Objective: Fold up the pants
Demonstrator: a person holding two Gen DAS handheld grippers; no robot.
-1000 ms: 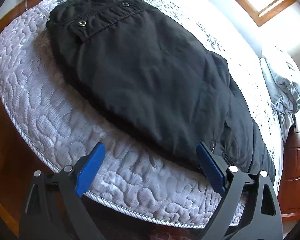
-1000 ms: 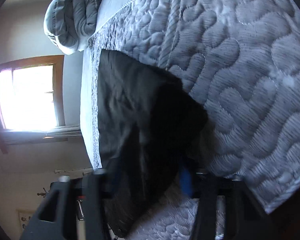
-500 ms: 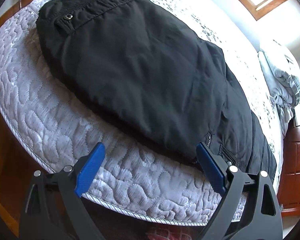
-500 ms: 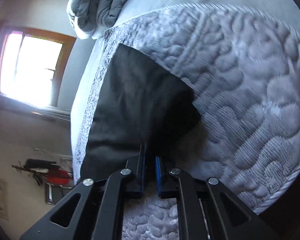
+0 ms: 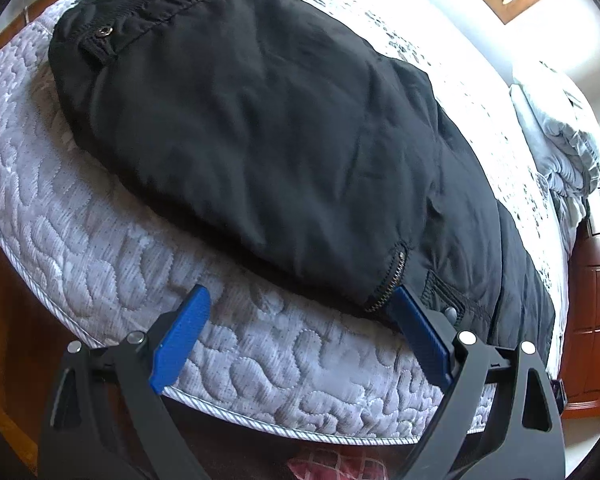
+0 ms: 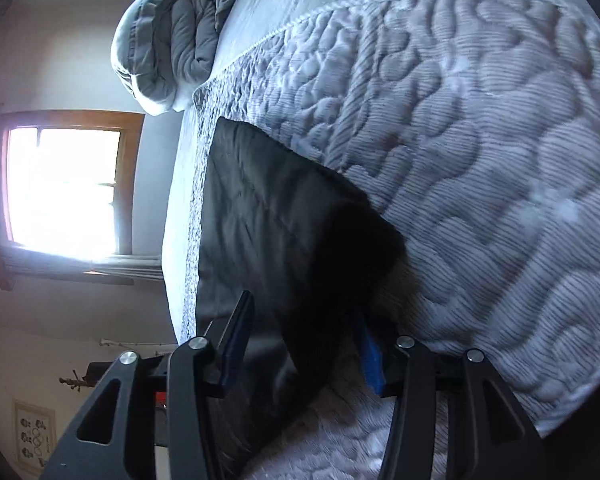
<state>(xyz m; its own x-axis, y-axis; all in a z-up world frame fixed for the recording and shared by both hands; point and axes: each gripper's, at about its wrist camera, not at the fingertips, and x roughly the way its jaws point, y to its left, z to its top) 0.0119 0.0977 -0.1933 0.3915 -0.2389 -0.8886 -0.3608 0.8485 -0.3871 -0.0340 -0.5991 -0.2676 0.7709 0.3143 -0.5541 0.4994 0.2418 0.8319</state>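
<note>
Black pants (image 5: pixel 280 152) lie folded lengthwise on a quilted grey mattress (image 5: pixel 100 248), the waistband with its snap button (image 5: pixel 104 32) at the far left. My left gripper (image 5: pixel 300 308) hangs wide open over the mattress edge. Its right pad sits just beside the pants' zipper (image 5: pixel 392 276), and nothing is between the pads. In the right wrist view, a hanging fold of the pants (image 6: pixel 268 220) passes between the pads of my right gripper (image 6: pixel 304 344). Its jaws are opening, and the pads stand apart from the cloth.
A bundle of grey bedding (image 5: pixel 560 136) lies at the far end of the bed, also visible in the right wrist view (image 6: pixel 172 32). Dark red wooden furniture (image 5: pixel 596 300) stands beside the bed. A window (image 6: pixel 64 188) is on the wall. A red checked cloth (image 5: pixel 332 464) lies below the mattress edge.
My right gripper closed tight on the pants' fold half a second ago and has since spread apart. My left gripper moved along the mattress edge until the zipper came up beside its right pad.
</note>
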